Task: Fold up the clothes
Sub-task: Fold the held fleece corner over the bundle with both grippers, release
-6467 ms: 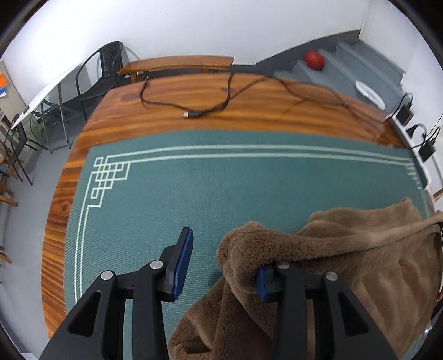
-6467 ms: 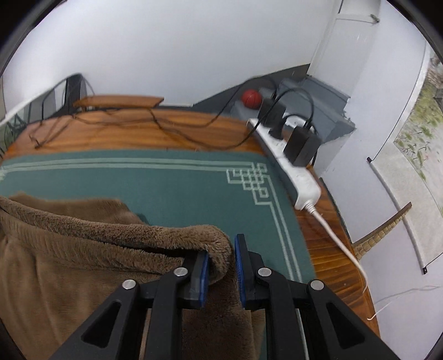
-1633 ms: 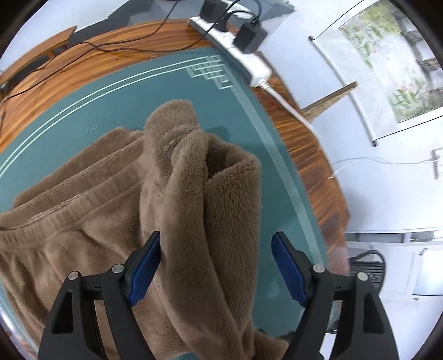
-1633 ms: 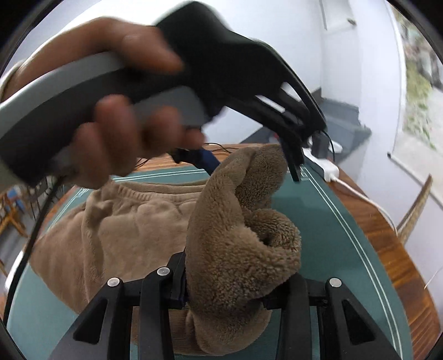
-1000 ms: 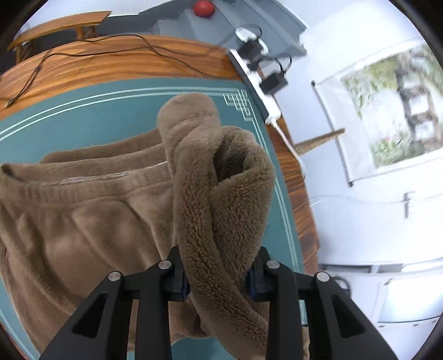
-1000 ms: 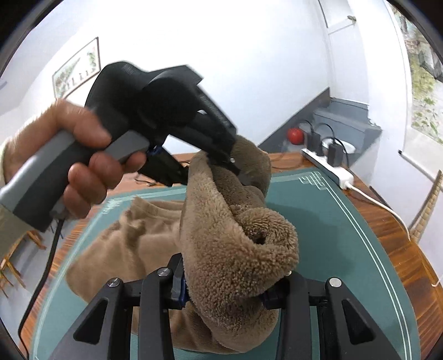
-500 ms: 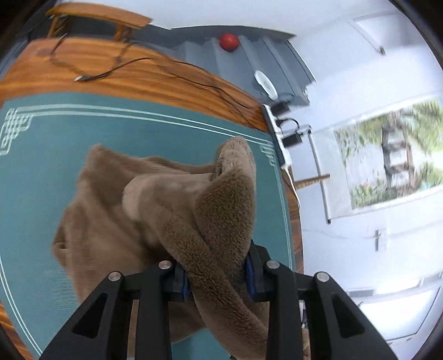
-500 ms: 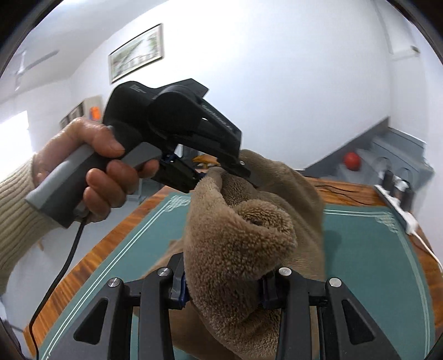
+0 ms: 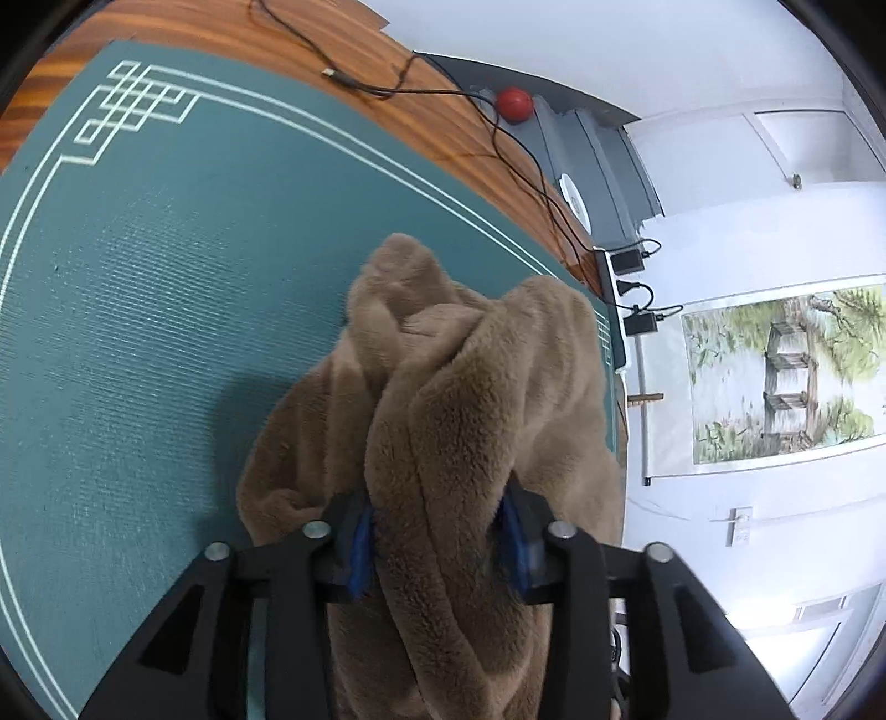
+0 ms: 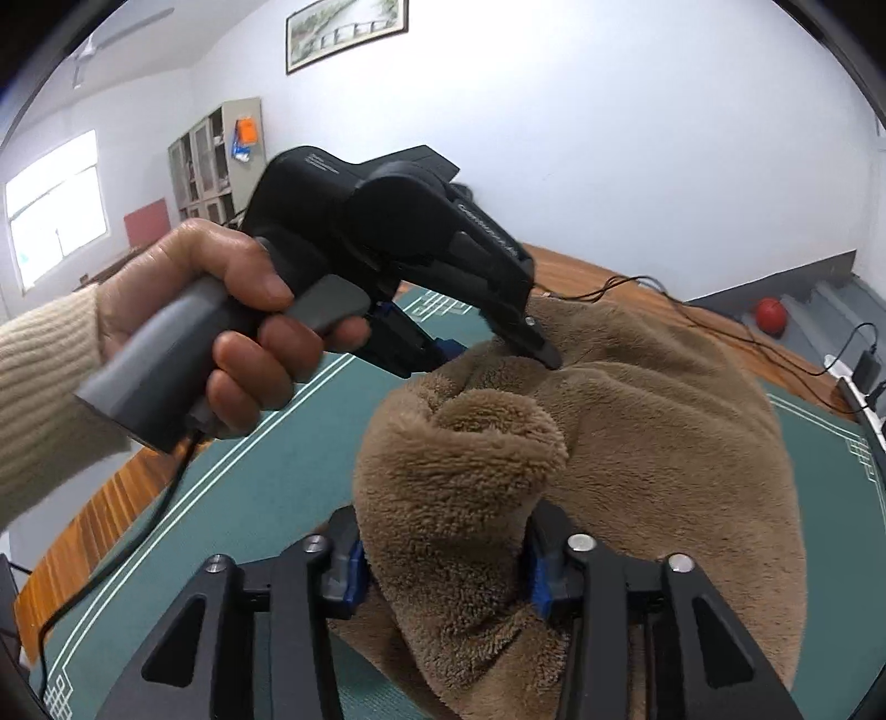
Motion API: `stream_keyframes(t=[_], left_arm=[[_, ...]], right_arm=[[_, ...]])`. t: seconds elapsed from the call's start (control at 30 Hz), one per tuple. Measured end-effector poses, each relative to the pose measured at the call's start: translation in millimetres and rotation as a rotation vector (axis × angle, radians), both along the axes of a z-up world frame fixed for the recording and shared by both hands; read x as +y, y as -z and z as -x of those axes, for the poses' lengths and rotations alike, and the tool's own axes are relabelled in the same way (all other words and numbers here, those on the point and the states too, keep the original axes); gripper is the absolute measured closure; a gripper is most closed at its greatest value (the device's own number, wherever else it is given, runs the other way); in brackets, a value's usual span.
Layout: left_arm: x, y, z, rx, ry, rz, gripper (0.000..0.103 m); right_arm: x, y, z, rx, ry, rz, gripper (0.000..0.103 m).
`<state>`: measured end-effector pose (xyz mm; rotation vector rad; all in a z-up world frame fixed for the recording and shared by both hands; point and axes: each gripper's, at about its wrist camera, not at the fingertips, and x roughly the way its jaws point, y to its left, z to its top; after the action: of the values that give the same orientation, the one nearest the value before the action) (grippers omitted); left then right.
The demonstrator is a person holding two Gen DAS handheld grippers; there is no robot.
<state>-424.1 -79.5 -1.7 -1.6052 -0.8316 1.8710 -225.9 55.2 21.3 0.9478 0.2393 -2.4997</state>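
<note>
Since half a second ago I have tipped my left gripper (image 9: pixel 437 545) further over, so the corner knot of the green mat (image 9: pixel 138 310) now shows at the upper left of its view and the framed landscape picture (image 9: pixel 781 376) sits lower on the right. My grip is as it was: both blue pads are pressed into a thick bunched fold of the brown fleece garment (image 9: pixel 470 421), so this tool is clamped on it.

My right gripper (image 10: pixel 443 573) is likewise closed around a rolled lump of the same brown fleece garment (image 10: pixel 653 443), with fleece bulging up between and over its fingers. From that view my left hand (image 10: pixel 221 327) grips the grey handle, a ribbed cream sleeve (image 10: pixel 44 387) covering the wrist, and the left gripper (image 10: pixel 498 349) bites into the fleece at its top edge, just beyond the right one's hold.

Most of the garment is gathered up between the two tools; in the left view part of it hangs down towards the mat, whether touching I cannot tell. A red ball (image 9: pixel 514 101) lies beyond the wooden tabletop (image 9: pixel 332 39), where black cables trail, and a power strip (image 9: pixel 614 310) sits at the table's far right edge.
</note>
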Motion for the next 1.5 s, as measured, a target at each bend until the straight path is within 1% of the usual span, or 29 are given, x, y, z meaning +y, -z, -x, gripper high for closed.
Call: stream_keyframes(t=[0.03, 0.07, 0.17, 0.2, 0.23, 0.27, 0.3, 0.37, 0.4, 0.47, 0.5, 0.57, 0.63, 0.7, 0.73, 0.87, 0.9, 0.93, 1.0, 1.1, 1.17, 1.23, 1.27, 1.3, 1.37, 1.43, 1.5], left_arm=[[-1, 3, 0, -0.003, -0.006, -0.017, 0.052], [-1, 5, -1, -0.006, -0.013, -0.031, 0.05], [-4, 3, -5, -0.004, -0.03, -0.042, 0.045], [-5, 1, -7, -0.003, -0.039, -0.033, 0.041], [-8, -2, -10, -0.003, -0.052, -0.007, 0.039], [-10, -6, -14, -0.001, -0.066, 0.02, 0.033], [-14, -13, -20, 0.011, -0.08, 0.048, 0.032], [-21, -31, -34, 0.046, -0.108, 0.071, 0.032], [-24, -41, -42, 0.064, -0.121, 0.075, 0.032], [-25, -65, -60, 0.104, -0.14, 0.04, 0.031], [-19, -77, -71, 0.129, -0.136, 0.028, 0.027], [-5, -98, -90, 0.175, -0.124, 0.012, 0.025], [16, -104, -105, 0.198, -0.096, 0.048, 0.025], [37, -109, -119, 0.222, -0.067, 0.084, 0.025], [44, -108, -125, 0.226, -0.059, 0.105, 0.025], [41, -69, -137, 0.153, -0.093, 0.217, 0.025], [40, -59, -140, 0.135, -0.102, 0.245, 0.029], [39, -51, -142, 0.122, -0.107, 0.268, 0.031], [37, -38, -148, 0.127, -0.101, 0.285, 0.032], [44, -30, -154, 0.166, -0.085, 0.33, 0.032], [45, -26, -157, 0.19, -0.089, 0.342, 0.032], [42, -18, -157, 0.193, -0.107, 0.33, 0.028], [40, -11, -155, 0.18, -0.126, 0.328, 0.019], [37, -4, -154, 0.166, -0.146, 0.327, 0.006], [37, 2, -152, 0.16, -0.165, 0.328, 0.001], [39, 3, -152, 0.17, -0.172, 0.337, 0.001], [46, -6, -153, 0.195, -0.167, 0.379, 0.001]], right_arm=[[0, -1, -1, -0.01, -0.023, 0.014, 0.041], [0, -2, -2, -0.021, -0.047, 0.03, 0.033], [10, -11, -10, -0.041, -0.078, 0.068, 0.032], [16, -16, -13, -0.049, -0.087, 0.089, 0.032], [22, -21, -17, -0.057, -0.096, 0.111, 0.032], [34, -28, -24, -0.057, -0.09, 0.134, 0.032], [46, -31, -29, -0.05, -0.068, 0.139, 0.032], [69, -36, -40, -0.035, -0.021, 0.146, 0.032], [83, -38, -42, -0.025, 0.024, 0.136, 0.032], [107, -41, -51, -0.017, 0.12, 0.125, 0.032], [123, -39, -50, -0.027, 0.188, 0.123, 0.032], [139, -37, -44, -0.053, 0.271, 0.145, 0.032], [152, -35, -35, -0.086, 0.357, 0.159, 0.032], [159, -33, -29, -0.108, 0.384, 0.19, 0.033], [157, -34, -27, -0.109, 0.381, 0.193, 0.033], [136, -25, -26, -0.103, 0.313, 0.133, 0.033], [131, -21, -29, -0.108, 0.293, 0.109, 0.033], [128, -15, -31, -0.118, 0.275, 0.092, 0.033], [123, 1, -32, -0.15, 0.238, 0.064, 0.032], [119, 23, -32, -0.136, 0.202, 0.007, 0.032], [115, 31, -33, -0.116, 0.184, -0.022, 0.031], [115, 37, -31, -0.124, 0.171, -0.022, 0.031], [116, 39, -30, -0.127, 0.167, -0.013, 0.03], [118, 41, -29, -0.134, 0.164, -0.002, 0.03], [120, 43, -26, -0.148, 0.159, 0.021, 0.03], [123, 43, -25, -0.164, 0.15, 0.033, 0.029], [125, 41, -21, -0.183, 0.141, 0.038, 0.029]])
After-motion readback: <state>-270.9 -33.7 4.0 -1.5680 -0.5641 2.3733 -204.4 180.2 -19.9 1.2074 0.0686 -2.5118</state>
